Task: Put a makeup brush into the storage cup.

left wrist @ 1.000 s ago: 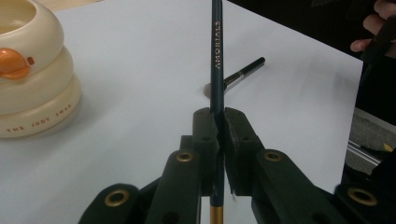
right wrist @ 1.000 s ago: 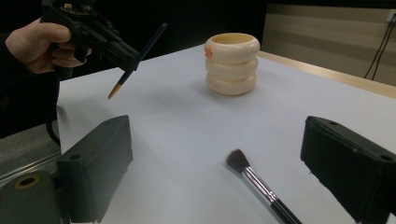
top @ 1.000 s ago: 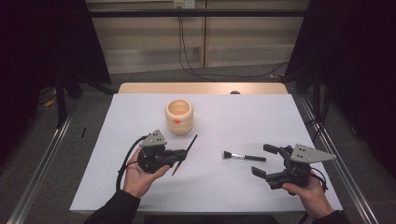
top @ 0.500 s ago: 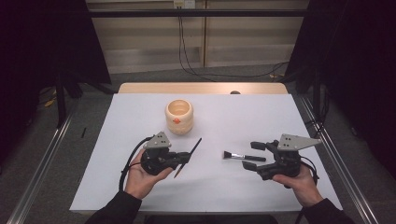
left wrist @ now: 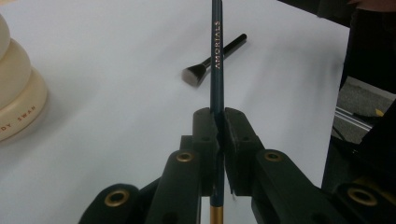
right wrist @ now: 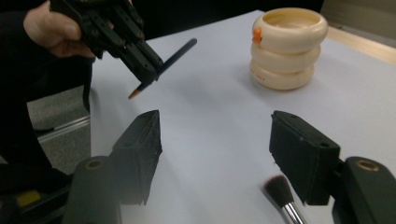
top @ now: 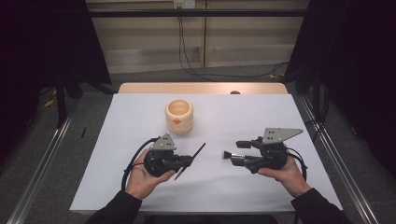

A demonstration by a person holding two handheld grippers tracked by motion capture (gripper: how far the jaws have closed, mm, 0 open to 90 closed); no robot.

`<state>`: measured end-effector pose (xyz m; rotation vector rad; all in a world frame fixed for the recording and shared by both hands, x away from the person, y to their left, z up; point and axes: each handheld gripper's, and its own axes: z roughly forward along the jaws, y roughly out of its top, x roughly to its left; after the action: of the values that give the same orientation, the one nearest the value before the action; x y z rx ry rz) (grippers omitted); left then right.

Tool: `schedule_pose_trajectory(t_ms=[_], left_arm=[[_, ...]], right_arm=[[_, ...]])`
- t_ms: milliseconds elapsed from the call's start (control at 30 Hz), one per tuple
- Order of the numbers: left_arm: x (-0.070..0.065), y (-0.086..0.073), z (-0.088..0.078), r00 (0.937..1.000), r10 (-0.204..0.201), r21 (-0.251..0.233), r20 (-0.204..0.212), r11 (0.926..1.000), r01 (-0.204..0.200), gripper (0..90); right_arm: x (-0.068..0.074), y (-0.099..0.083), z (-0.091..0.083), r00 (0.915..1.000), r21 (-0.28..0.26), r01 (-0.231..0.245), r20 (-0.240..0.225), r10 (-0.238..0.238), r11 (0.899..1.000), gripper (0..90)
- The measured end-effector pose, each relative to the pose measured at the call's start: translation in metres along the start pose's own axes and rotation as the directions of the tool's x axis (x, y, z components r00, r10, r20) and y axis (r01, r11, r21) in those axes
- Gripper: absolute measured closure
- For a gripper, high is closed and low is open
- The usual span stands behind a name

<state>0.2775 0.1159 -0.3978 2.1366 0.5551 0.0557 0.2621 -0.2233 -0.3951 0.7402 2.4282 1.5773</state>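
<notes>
Left gripper (top: 187,161) clamps a slim dark-teal pencil (left wrist: 216,70) as right gripper (top: 239,153), jaws just closing and empty, flanks a black-bristled brush (right wrist: 280,191).

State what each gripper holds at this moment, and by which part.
The left gripper is shut on the dark pencil, clamped low on its shaft near the gold end. The right gripper holds nothing; its jaws, just closing, stand apart above the makeup brush.

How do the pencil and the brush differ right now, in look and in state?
The pencil is clamped in the shut left gripper, lifted off the table; the brush lies flat on the white table, by the right gripper, whose jaws have just been closing without pressing it. The pencil is a slim dark stick with gold lettering; the brush ends in a dark bristle tuft. Both are slim and dark.
</notes>
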Motion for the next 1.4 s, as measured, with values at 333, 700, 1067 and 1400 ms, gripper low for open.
schedule_pose_trajectory(t_ms=[333, 700, 1067, 1400], left_arm=[[0.0, 0.007, 0.008, 0.9995, 0.03, 0.087, 0.013, 0.9957, -0.031, 84.2], [-0.004, 0.028, 0.029, 0.9924, 0.101, 0.221, 0.07, 0.9685, -0.115, 84.2], [-0.009, 0.03, 0.043, 0.9896, 0.109, 0.296, 0.094, 0.946, -0.132, 84.2], [-0.016, 0.027, 0.052, 0.9804, 0.138, 0.346, 0.14, 0.9211, -0.179, 84.2]], right_arm=[[-0.007, 0.005, 0.007, 0.9986, 0.093, 0.023, -0.051, -0.018, 0.995, 37.0], [-0.008, 0.014, 0.021, 0.9874, 0.235, 0.124, -0.126, -0.096, 0.964, 47.4], [-0.014, 0.015, 0.038, 0.9687, 0.363, 0.201, -0.211, -0.13, 0.91, 61.0], [-0.013, 0.017, 0.048, 0.959, 0.429, 0.241, -0.243, -0.146, 0.871, 63.8]])
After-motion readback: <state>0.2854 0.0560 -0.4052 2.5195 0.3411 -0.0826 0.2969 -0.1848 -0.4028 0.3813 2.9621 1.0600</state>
